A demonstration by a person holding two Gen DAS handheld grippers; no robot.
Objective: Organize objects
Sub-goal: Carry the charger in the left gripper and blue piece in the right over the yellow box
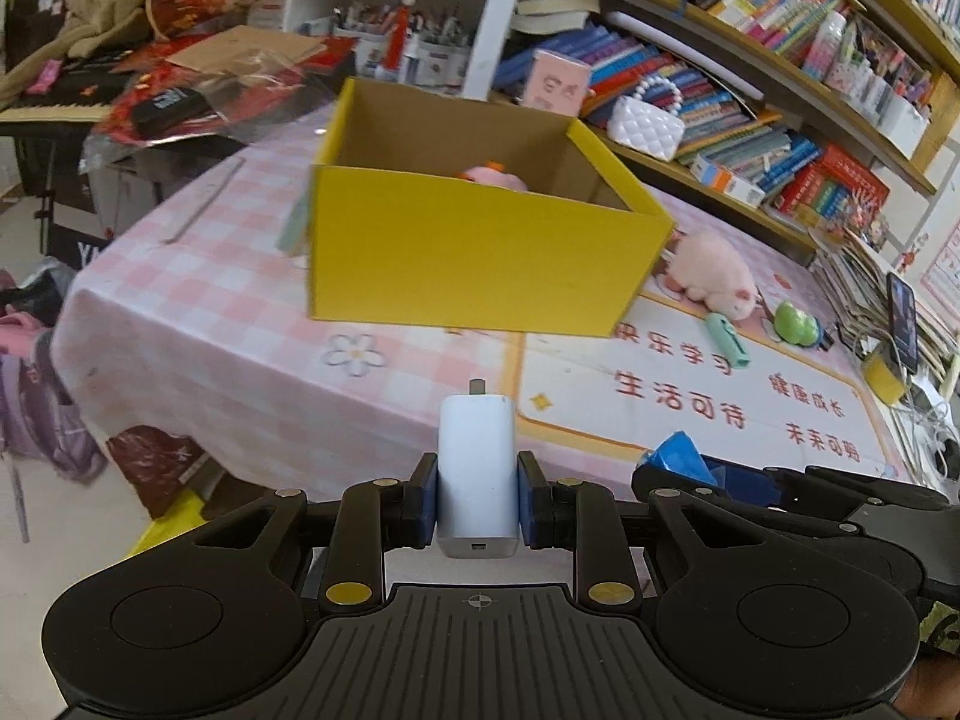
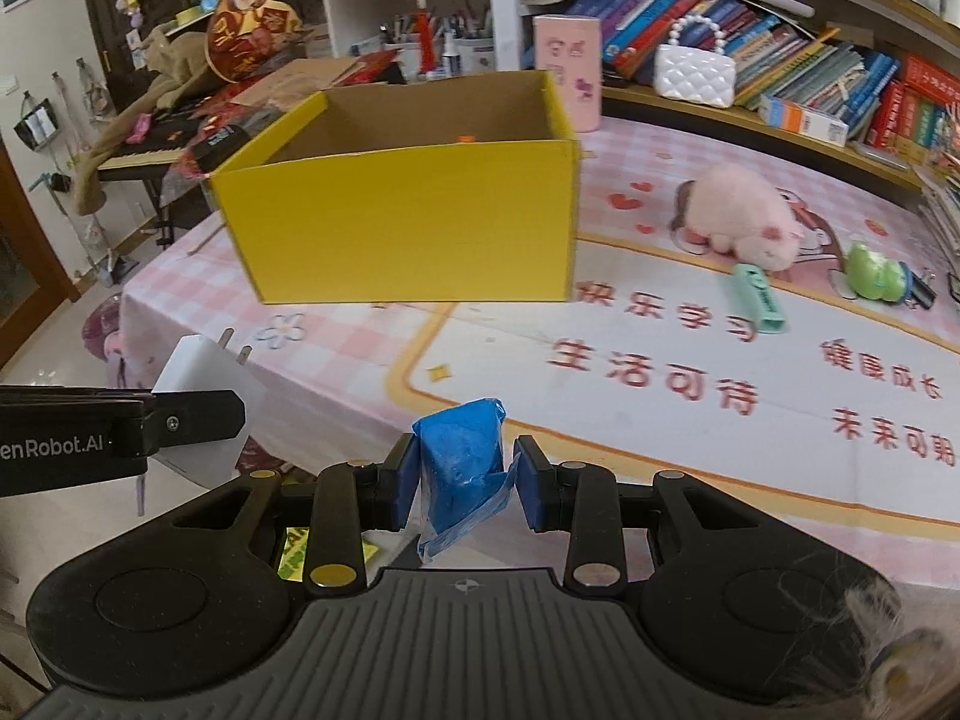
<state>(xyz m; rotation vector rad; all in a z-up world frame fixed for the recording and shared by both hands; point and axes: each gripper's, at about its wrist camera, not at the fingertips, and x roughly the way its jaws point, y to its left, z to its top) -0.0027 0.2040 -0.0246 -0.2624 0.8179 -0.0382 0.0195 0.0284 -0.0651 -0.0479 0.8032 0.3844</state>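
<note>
Left wrist view: the left gripper [image 1: 477, 501] has its jaws clenched on a white charger [image 1: 477, 468], held above the near edge of the pink checked surface [image 1: 198, 324], its long axis running along the fingers and its metal prongs pointing away toward the open yellow box [image 1: 474, 258]. Something pink with an orange top lies inside the box. Right of the box, on the surface, sit a pink plush pig [image 1: 714, 273], a mint-green marker [image 1: 727, 338] and a green toy [image 1: 795, 324]. Right wrist view: the right gripper [image 2: 465, 480] grasps a crumpled blue packet [image 2: 462, 462], standing roughly upright between the blue pads, off the surface and short of the box [image 2: 408, 222]; the charger [image 2: 198, 372] shows at far left.
</note>
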